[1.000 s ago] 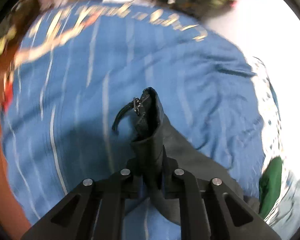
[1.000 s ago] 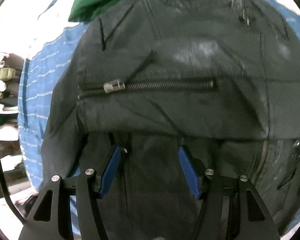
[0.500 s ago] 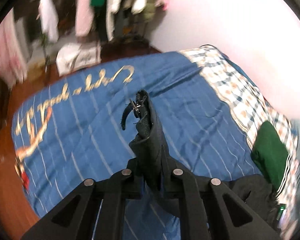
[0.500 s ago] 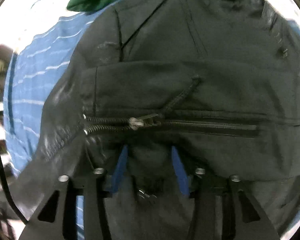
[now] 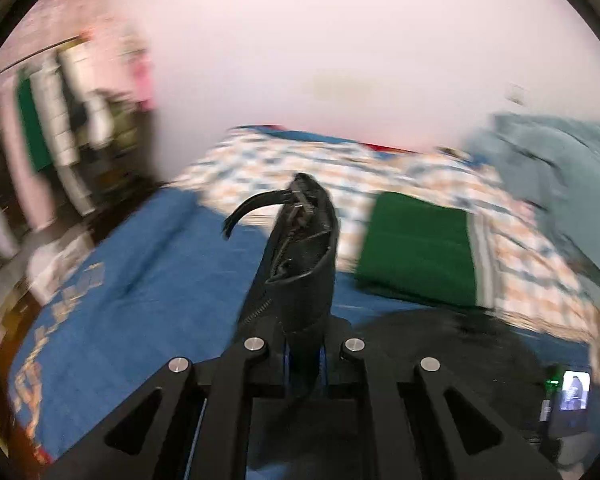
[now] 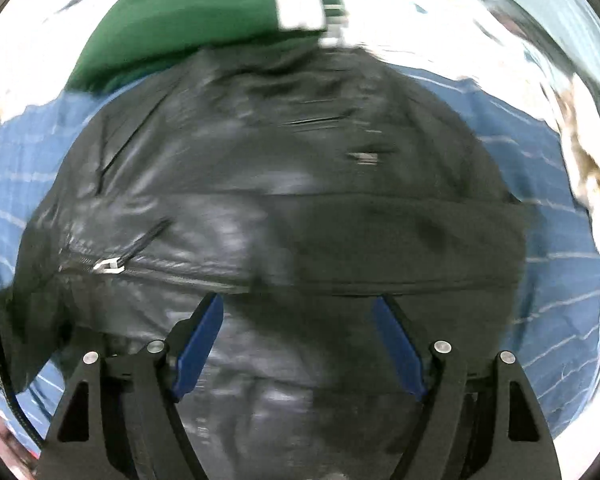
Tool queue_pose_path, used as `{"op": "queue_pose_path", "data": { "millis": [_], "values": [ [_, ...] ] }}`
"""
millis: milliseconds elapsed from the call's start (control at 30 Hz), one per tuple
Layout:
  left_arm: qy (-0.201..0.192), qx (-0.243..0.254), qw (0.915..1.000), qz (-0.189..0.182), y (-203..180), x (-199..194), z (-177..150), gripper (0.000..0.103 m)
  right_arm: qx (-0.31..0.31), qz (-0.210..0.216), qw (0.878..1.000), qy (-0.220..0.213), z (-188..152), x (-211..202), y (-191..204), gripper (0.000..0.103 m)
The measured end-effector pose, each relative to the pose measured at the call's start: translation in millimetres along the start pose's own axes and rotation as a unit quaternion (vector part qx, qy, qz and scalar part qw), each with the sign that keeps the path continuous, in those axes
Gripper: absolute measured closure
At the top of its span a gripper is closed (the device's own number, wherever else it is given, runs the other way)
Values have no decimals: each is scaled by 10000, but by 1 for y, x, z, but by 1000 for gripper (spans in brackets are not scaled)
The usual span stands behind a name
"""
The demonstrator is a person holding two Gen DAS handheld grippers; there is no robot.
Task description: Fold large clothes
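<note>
Gripping a cuff of the black jacket (image 5: 304, 272), the left gripper (image 5: 305, 354) is clamping fully shut on the leather, which is standing up out of the jaws with a zip pull curling off to the left of its tip; beyond the jaws a blue blanket (image 5: 140, 300) is lying over the bed, a folded green garment (image 5: 416, 248) is sitting ahead and to the right, and a checked sheet (image 5: 300, 160) is showing further off; the right gripper (image 6: 298, 344) is pointing down over the jacket's body (image 6: 280, 184), its blue pads (image 6: 198, 344) opening wide with nothing pinched between them; leather is spreading beneath and ahead of the jaws, a zip slider (image 6: 109, 266) lying ahead to the left; blur is hiding finer detail.
</note>
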State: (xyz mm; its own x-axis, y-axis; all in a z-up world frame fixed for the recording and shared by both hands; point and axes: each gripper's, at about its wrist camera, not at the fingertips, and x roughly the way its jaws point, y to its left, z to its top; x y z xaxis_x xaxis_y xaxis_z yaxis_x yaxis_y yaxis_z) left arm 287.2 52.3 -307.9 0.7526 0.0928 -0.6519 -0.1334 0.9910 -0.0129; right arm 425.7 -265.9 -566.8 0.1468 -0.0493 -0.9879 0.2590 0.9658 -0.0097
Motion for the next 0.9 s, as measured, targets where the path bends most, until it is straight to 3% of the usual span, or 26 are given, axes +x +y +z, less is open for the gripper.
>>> {"op": "queue_pose_path", "data": {
  "millis": [133,300,433,600,700,733,767,800,900],
  "values": [
    [251,447,9947,-893,-108,9,-9,97,559,78,9984,31,-5,-4,-76,23],
    [870,991,9745,-1813,-238,31,-51,97,1240,28,9921,206,-28,3,-170,23],
    [1715,1420,9546,-1980,-308,61,-102,97,1600,-87,9863,385,-48,15,-228,23],
    [2619,1717,9347,-1679,-330,94,-154,93,1990,35,9780,625,-71,29,-286,23],
    [2737,1914,9280,-1650,-331,94,-169,71,2165,318,9731,716,-77,35,-309,23],
    [2746,1952,9256,-1725,-331,92,-170,43,2196,442,9718,740,-78,36,-315,23],
    [2728,1991,9247,-1757,-332,87,-170,8,2206,535,9710,752,-80,36,-319,23],
    [2680,1990,9255,-1791,-330,83,-168,0,2200,616,9706,760,-81,36,-324,23],
    [2514,2074,9286,-1777,-322,63,-159,0,2172,944,9684,778,-74,34,-339,23]
  ]
}}
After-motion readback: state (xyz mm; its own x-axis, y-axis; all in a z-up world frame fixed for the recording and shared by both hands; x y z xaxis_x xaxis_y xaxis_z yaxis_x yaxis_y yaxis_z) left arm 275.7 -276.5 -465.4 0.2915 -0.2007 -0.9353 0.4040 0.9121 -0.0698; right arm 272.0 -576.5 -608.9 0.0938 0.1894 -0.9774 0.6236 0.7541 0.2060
